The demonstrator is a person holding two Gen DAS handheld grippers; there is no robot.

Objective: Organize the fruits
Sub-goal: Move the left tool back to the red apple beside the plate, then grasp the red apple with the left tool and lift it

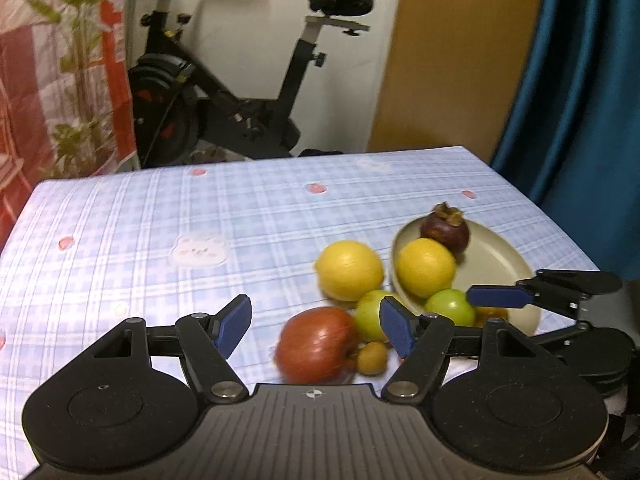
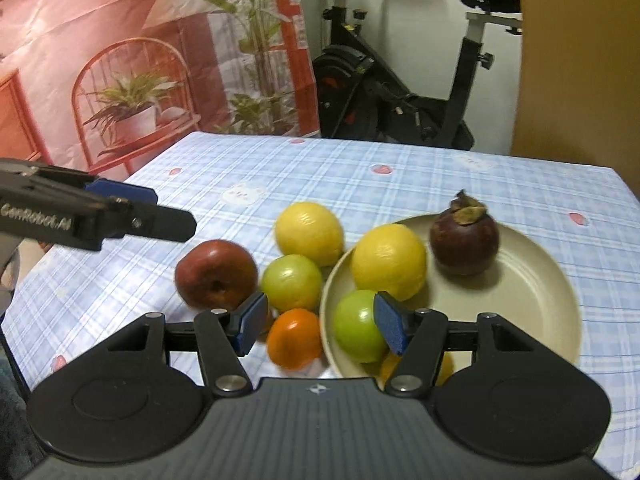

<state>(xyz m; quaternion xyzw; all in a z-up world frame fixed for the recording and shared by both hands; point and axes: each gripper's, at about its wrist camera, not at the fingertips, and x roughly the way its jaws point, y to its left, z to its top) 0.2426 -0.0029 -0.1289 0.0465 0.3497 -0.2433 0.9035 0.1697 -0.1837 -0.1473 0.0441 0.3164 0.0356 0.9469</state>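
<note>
On plate (image 2: 520, 292): mangosteen (image 2: 464, 236), lemon (image 2: 388, 260), green fruit (image 2: 356, 324); apple (image 2: 216, 272), second lemon (image 2: 310, 232) beside it on surface (image 2: 360, 176). Left gripper (image 1: 316, 320), right gripper (image 2: 320, 320) wide open, empty. Risk: nudged round fruit rolling away

Both grippers hang low over the near edge of the table, pointing toward its far edge. The left gripper (image 1: 316, 326) has its blue-padded fingers (image 1: 234, 324) spread wide and grips nothing. The right gripper (image 2: 320, 326) is likewise spread, holding nothing; it sits just beside the left, nearer the right edge.
</note>
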